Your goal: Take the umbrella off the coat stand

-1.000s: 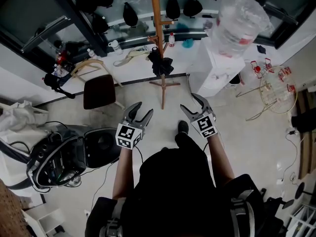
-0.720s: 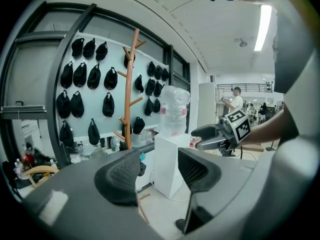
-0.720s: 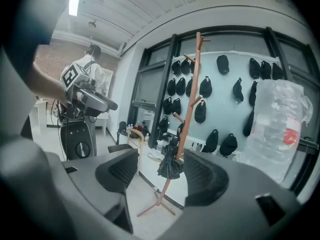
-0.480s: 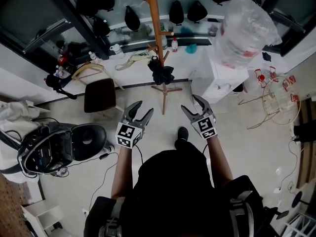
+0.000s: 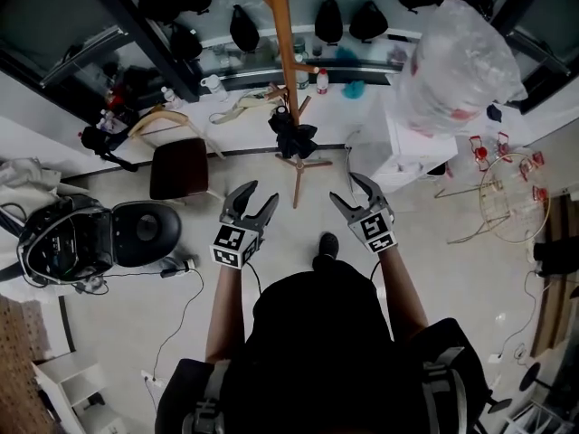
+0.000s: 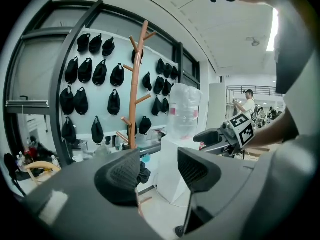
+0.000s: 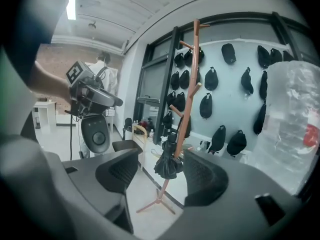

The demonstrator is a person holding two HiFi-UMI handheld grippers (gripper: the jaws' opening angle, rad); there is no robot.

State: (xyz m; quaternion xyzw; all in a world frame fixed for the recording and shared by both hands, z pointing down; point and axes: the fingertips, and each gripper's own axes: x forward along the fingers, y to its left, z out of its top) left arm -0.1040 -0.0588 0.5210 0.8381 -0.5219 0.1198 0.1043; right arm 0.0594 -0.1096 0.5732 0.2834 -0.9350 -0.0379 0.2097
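A folded black umbrella [image 5: 293, 135] hangs low on the orange wooden coat stand [image 5: 282, 43]. In the right gripper view the umbrella [image 7: 169, 163] shows in the gap between the jaws, far ahead, on the coat stand [image 7: 186, 109]. In the left gripper view only a bit of the umbrella [image 6: 144, 173] peeks out beside the left jaw, below the coat stand [image 6: 133, 94]. My left gripper [image 5: 251, 204] and right gripper [image 5: 351, 190] are both open and empty, held side by side short of the stand.
A water dispenser [image 5: 425, 125] with a big clear bottle [image 5: 457, 57] stands right of the stand. A chair [image 5: 176, 165] is at the left, a round black case [image 5: 90, 242] on the floor further left. Black caps [image 5: 244, 27] hang on the back wall. Wire racks [image 5: 511, 193] are right.
Both grippers and the person have moved forward toward the coat stand; the stand and dispenser look nearer, and the black case has slid left in view. The jaws stayed as they were.
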